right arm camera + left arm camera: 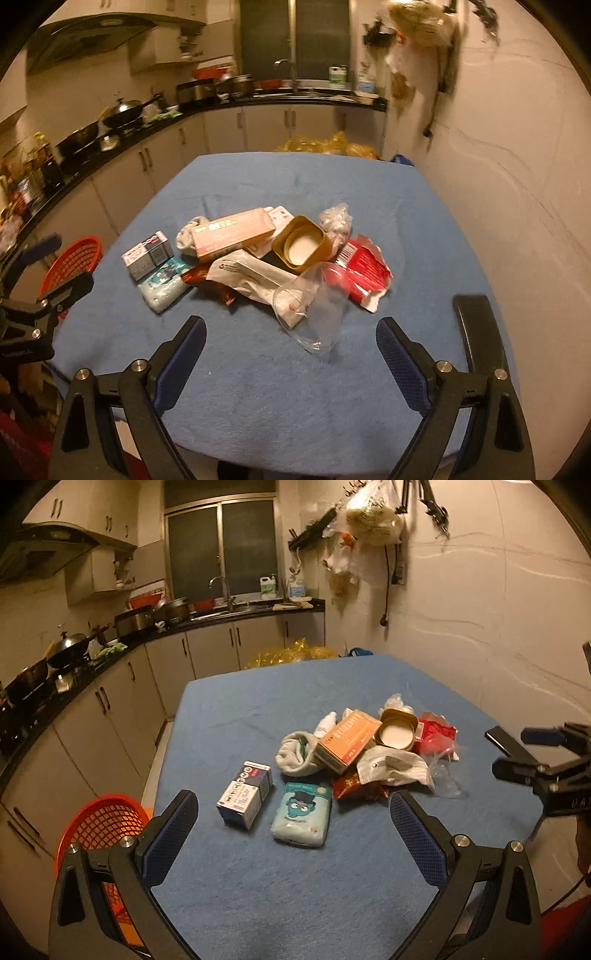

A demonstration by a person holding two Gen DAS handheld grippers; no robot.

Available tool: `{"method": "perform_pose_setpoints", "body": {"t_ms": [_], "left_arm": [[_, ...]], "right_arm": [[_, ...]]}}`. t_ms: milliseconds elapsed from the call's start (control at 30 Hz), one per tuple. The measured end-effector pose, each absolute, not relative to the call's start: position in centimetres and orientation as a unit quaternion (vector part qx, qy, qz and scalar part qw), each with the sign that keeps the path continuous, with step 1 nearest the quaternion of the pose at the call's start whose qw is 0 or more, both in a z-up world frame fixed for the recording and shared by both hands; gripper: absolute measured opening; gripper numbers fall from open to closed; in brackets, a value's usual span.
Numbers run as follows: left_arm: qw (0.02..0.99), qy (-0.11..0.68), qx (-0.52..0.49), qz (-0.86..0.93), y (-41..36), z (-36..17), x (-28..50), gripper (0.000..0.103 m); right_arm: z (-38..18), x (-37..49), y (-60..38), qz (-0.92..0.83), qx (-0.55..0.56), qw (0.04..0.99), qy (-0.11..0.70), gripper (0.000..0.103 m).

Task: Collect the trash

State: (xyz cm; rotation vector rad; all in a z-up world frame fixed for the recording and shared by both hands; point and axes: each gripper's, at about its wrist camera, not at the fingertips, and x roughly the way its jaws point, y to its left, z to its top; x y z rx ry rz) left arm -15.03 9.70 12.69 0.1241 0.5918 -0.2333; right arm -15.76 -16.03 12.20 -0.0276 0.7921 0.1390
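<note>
Both grippers, left gripper (293, 825) and right gripper (291, 341), gape wide and empty; just ahead of the right, the crumpled clear plastic bag (314, 317) looks light, limp and slippery, best pinched at its bunched near edge; ahead of the left, the stiff small white-and-blue printed carton (244, 799) likely suits a squeeze across its flat sides.

A table (258, 387) under a blue cloth carries a heap of trash around an open gold tin (301, 245). Left of the tin lies a pink-orange carton (234, 232) resting on a pale sock (186, 236); further left, a small white-and-blue box (147, 254) touches a teal tissue pack (164, 286). Right of the tin lies a red wrapper (364, 267); in front of it, a white pouch (245, 275) and clear plastic (314, 314) — perhaps a bag.
</note>
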Motion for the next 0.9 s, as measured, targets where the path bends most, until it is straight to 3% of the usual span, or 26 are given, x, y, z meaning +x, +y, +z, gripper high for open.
{"method": "perform_pose_setpoints", "body": {"t_ms": [900], "left_arm": [[0.947, 0.277, 0.071, -0.149, 9.9, 13.4, -16.0, 0.103]], "right_arm": [[13.7, -18.5, -15.3, 0.03, -0.029, 0.928, 0.371, 0.093]]}}
